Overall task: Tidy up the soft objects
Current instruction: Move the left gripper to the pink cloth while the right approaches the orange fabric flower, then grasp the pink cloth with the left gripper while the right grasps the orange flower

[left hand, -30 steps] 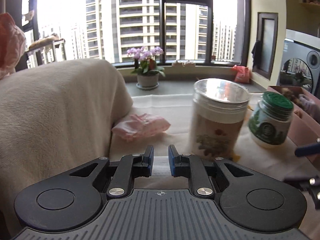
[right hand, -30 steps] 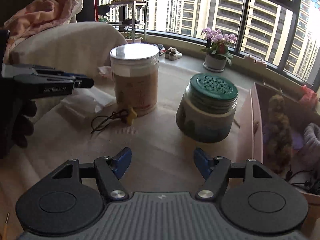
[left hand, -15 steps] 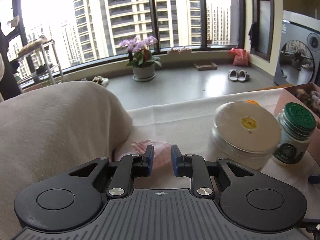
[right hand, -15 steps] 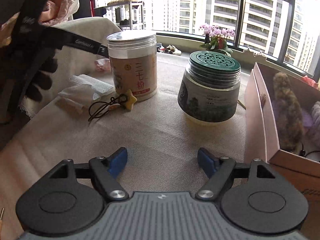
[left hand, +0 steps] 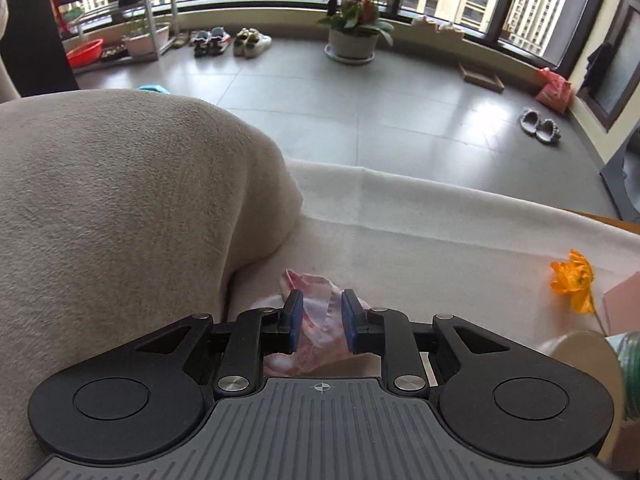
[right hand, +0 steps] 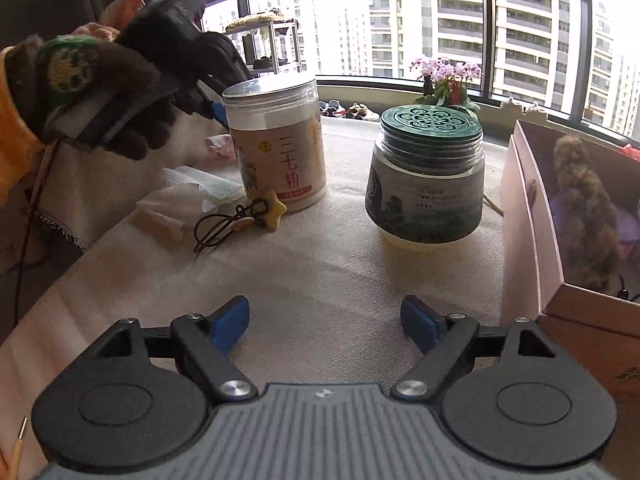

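Observation:
A crumpled pink cloth (left hand: pixel 316 324) lies on the beige tablecloth beside a draped beige mound (left hand: pixel 120 216). My left gripper (left hand: pixel 319 322) points down at it, jaws slightly apart with the cloth between the blue pads; whether they pinch it I cannot tell. The cloth also peeks out behind the jar in the right wrist view (right hand: pixel 218 147), under the left gripper (right hand: pixel 218 114) held by a gloved hand. My right gripper (right hand: pixel 325 322) is open and empty above the table. A pink box (right hand: pixel 528 216) at right holds a furry brown toy (right hand: pixel 584 208).
A tall clear-lidded jar (right hand: pixel 280 144) and a green-lidded jar (right hand: pixel 428 176) stand mid-table. A star charm on a cord (right hand: pixel 244 220) and white tissue (right hand: pixel 188 196) lie left of them. An orange flower (left hand: pixel 572 280) lies at right in the left wrist view.
My left gripper has tilted down and moved forward over the pink cloth, its jaws opening a little around it. The right gripper has stayed open, nearly still.

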`<action>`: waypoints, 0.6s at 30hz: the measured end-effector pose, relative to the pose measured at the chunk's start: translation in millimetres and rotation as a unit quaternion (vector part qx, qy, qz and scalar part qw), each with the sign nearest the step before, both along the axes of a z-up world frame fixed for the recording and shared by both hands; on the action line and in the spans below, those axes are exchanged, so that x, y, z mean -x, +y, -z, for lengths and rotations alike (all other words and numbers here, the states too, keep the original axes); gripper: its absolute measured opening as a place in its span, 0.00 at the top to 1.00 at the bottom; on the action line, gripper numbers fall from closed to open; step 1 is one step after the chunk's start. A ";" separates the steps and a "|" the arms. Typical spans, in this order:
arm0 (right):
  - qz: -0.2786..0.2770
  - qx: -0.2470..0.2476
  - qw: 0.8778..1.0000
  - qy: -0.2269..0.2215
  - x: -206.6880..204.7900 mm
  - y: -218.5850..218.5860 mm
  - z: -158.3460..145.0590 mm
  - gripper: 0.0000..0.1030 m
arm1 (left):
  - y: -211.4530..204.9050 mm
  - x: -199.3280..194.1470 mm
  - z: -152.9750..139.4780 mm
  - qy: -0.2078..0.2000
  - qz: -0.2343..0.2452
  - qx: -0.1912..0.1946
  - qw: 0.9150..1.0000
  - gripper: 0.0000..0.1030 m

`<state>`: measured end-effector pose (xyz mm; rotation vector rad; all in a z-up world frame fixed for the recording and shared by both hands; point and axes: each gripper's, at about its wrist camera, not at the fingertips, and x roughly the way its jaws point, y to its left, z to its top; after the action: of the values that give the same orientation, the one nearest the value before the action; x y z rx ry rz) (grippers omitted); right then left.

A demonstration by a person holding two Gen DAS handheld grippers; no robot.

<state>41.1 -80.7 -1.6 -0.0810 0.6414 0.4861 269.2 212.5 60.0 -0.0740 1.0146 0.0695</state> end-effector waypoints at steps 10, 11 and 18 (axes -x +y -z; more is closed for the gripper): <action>-0.007 -0.017 1.000 0.005 1.2 -4.1 1.6 0.19 | 5.0 10.8 6.3 0.017 -0.001 0.046 0.999 0.62; -0.007 -0.017 1.000 0.005 0.4 -3.7 1.8 0.19 | 7.7 9.8 6.8 0.018 -0.003 0.056 0.998 0.62; -0.011 -0.001 1.000 0.005 1.2 -1.6 -25.9 0.19 | 5.8 -9.0 12.3 -0.014 0.021 0.020 0.999 0.62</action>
<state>39.9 -82.3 24.4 -0.0836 0.6503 0.5098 278.1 218.3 47.8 -0.0898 0.9891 0.0102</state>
